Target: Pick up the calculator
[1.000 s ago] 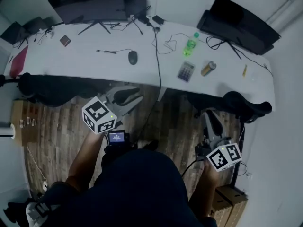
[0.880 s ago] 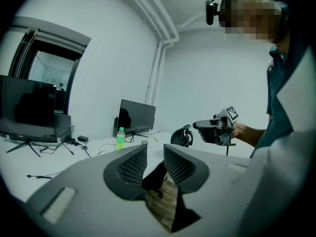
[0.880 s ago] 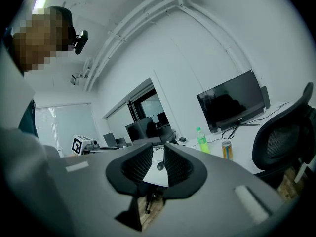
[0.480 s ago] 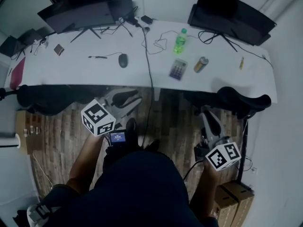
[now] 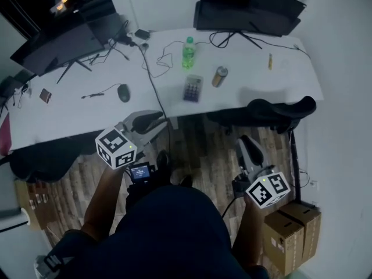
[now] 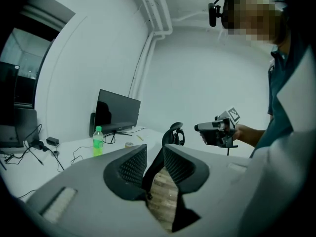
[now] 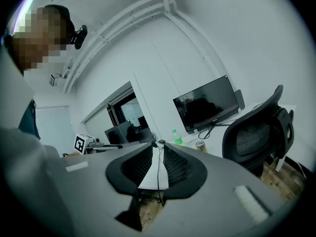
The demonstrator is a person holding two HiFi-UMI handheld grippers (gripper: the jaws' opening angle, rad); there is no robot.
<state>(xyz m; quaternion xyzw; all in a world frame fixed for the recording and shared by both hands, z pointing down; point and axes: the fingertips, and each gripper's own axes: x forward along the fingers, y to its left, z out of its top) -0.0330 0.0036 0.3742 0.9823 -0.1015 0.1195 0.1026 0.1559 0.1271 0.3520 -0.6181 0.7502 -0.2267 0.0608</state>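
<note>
Beside calculator, can and bottle.

My left gripper and right gripper are grey, their cubes black-and-white squares; white desk, grey calculator, green bottle, gold can, black monitors, brown plank floor

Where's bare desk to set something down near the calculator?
The widest bare stretch of desk lies right of the can, in front of the yellow stick. Another lies in front of the mouse. Bottle, calculator and can crowd together.
</note>
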